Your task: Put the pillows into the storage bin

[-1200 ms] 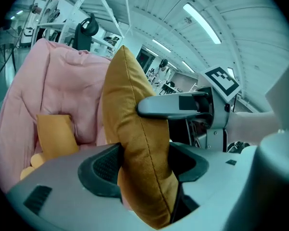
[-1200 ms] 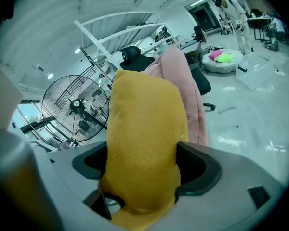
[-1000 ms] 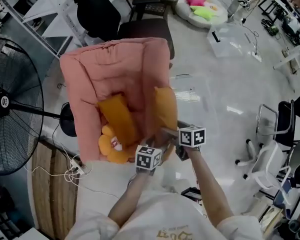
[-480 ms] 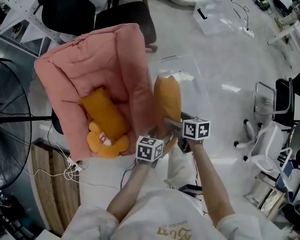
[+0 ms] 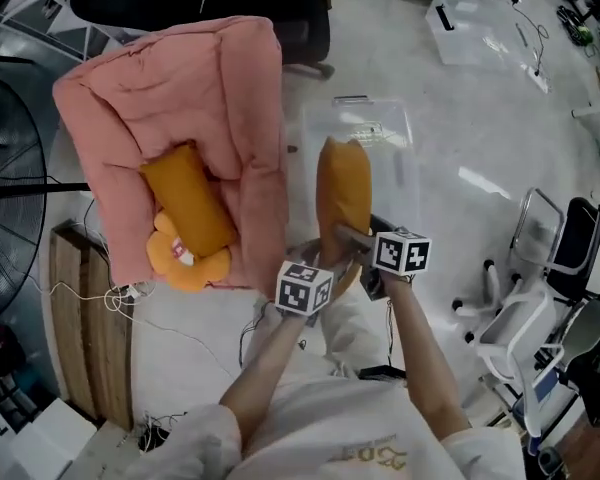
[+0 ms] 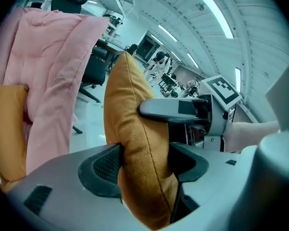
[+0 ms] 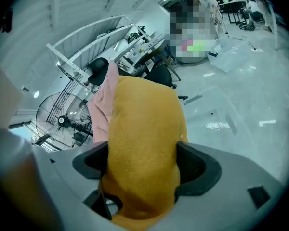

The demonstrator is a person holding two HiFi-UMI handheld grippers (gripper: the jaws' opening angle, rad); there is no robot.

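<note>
Swinging clear of the pink armchair [image 5: 170, 108], which stands left of the clear storage bin [image 5: 388, 128], the carried pillow [image 5: 342, 193] now hangs upright over the bin's near left part; a second ago it leaned against the chair's arm. Still left of the bin, a second orange pillow [image 5: 185, 203] and an orange plush toy [image 5: 183, 258] lie on the chair seat where they were, so I judge them to be work left to do. At the bin's near side the left gripper [image 5: 325, 265] has its jaws pinching the carried pillow's lower edge, the seam squeezed between the pads. Just right of it, the right gripper [image 5: 357, 242] has its jaws clamped wide across the same pillow's plump end. The carry across looks nearly finished. Whether the pillow's lower end has passed below the bin's rim I cannot tell. It likely needs only lowering into the bin and both grips letting go. Beyond the bin, further right and well apart, lies a clear lid [image 5: 485, 38]
</note>
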